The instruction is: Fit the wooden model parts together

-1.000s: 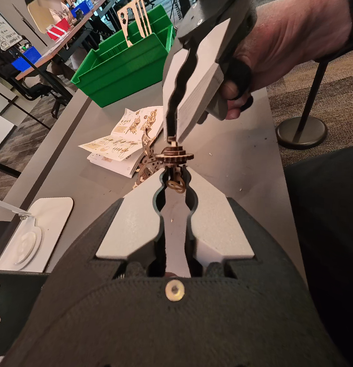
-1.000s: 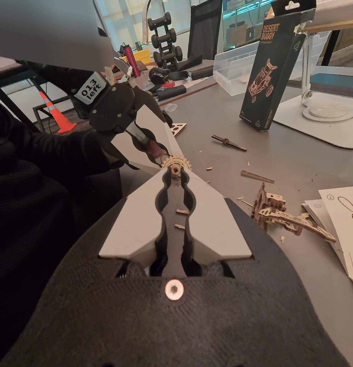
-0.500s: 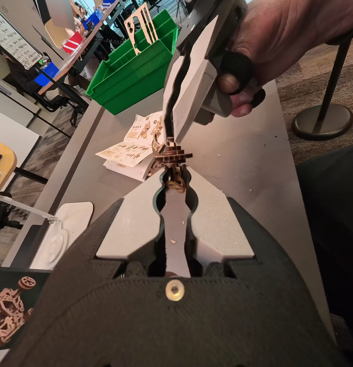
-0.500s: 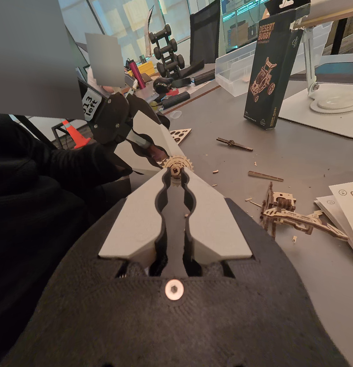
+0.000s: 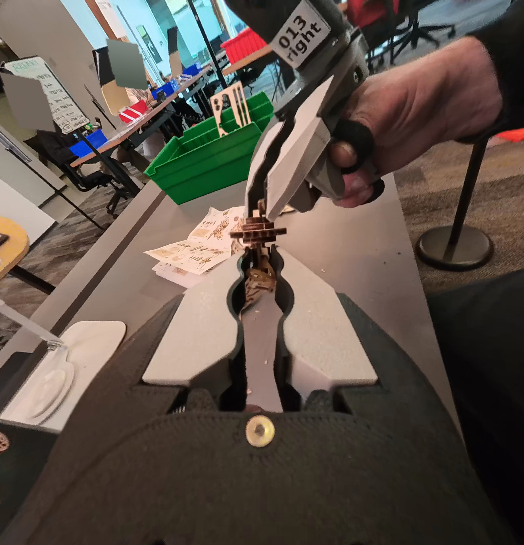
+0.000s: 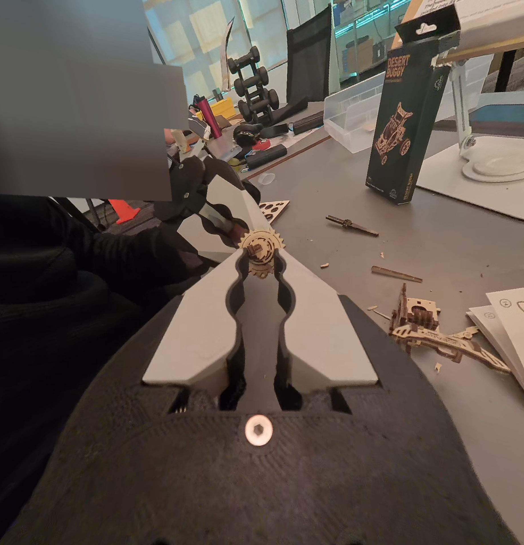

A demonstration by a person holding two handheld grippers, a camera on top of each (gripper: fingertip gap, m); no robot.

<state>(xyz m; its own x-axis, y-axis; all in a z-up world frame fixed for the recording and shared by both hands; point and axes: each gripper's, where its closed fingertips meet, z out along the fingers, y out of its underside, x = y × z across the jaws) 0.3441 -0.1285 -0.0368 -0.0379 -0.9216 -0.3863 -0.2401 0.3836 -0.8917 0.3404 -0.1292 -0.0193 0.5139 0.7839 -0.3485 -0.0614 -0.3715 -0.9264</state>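
A small wooden gear assembly (image 5: 258, 233), toothed discs stacked on an axle, is held in the air over the grey table (image 5: 343, 265) between both grippers. My left gripper (image 5: 259, 255) is shut on its lower wooden part (image 5: 259, 277). My right gripper (image 5: 259, 208) comes down from above, held by a hand, and is shut on the axle's top end. In the right wrist view the gear (image 6: 262, 244) sits at my right gripper's tips (image 6: 260, 255), with the left gripper (image 6: 240, 233) just behind it.
A partly built wooden model (image 6: 426, 327), a loose axle (image 6: 350, 225), a stick (image 6: 396, 274) and wood chips lie on the table. The dark kit box (image 6: 402, 126) stands behind. Instruction sheets (image 5: 195, 250), a green bin (image 5: 207, 159) and a white stand base (image 5: 63, 362) are nearby. My two grippers' fingertips are within a few centimetres of each other. Left tips and right tips are each some 20 cm from the stick (image 6: 396, 274).
Both grippers keep their hold on the gear assembly. The pair has tilted and shifted slightly, so the left wrist view now looks higher, and the gears show side-on there.
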